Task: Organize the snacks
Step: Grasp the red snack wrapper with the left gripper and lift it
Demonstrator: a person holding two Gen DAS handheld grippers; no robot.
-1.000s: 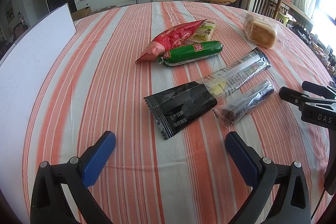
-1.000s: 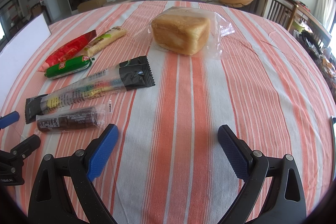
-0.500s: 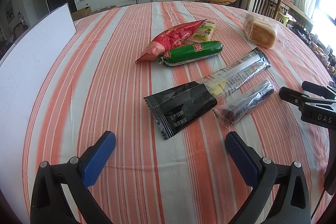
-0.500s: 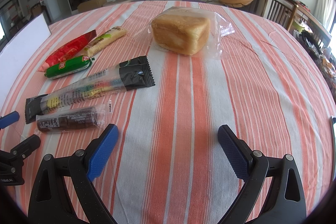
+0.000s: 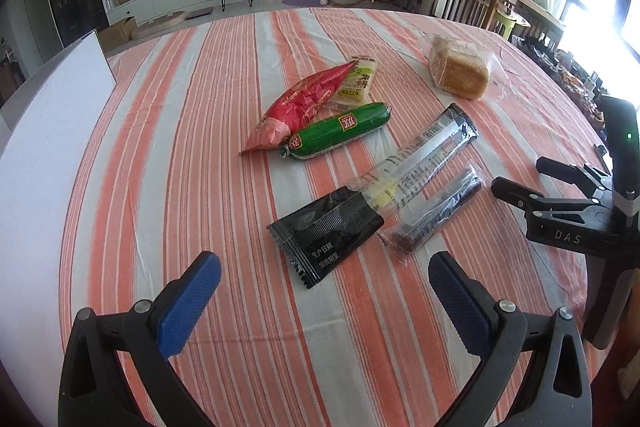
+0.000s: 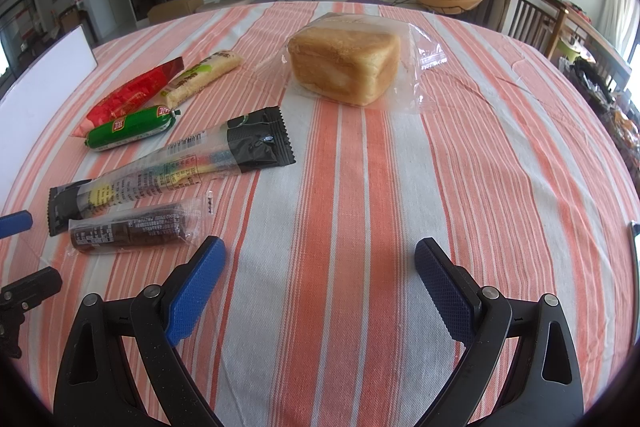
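Observation:
Several snacks lie on the striped tablecloth [image 5: 208, 147]. A long black-and-clear pack [image 5: 372, 199] lies just ahead of my left gripper [image 5: 324, 283], which is open and empty. Beside it lies a dark bar in a clear wrapper [image 5: 436, 215]. A green sausage [image 5: 340, 131], a red pack [image 5: 300, 107] and a pale rice-cake pack [image 5: 356, 83] sit farther off. Bagged bread [image 6: 346, 63] lies ahead of my right gripper [image 6: 320, 271], open and empty. The dark bar [image 6: 132, 227] is at its left.
A white board [image 5: 44, 147] lies along the table's left side. The right gripper's body [image 5: 576, 211] shows at the right of the left wrist view. Chairs and a TV cabinet stand beyond the table.

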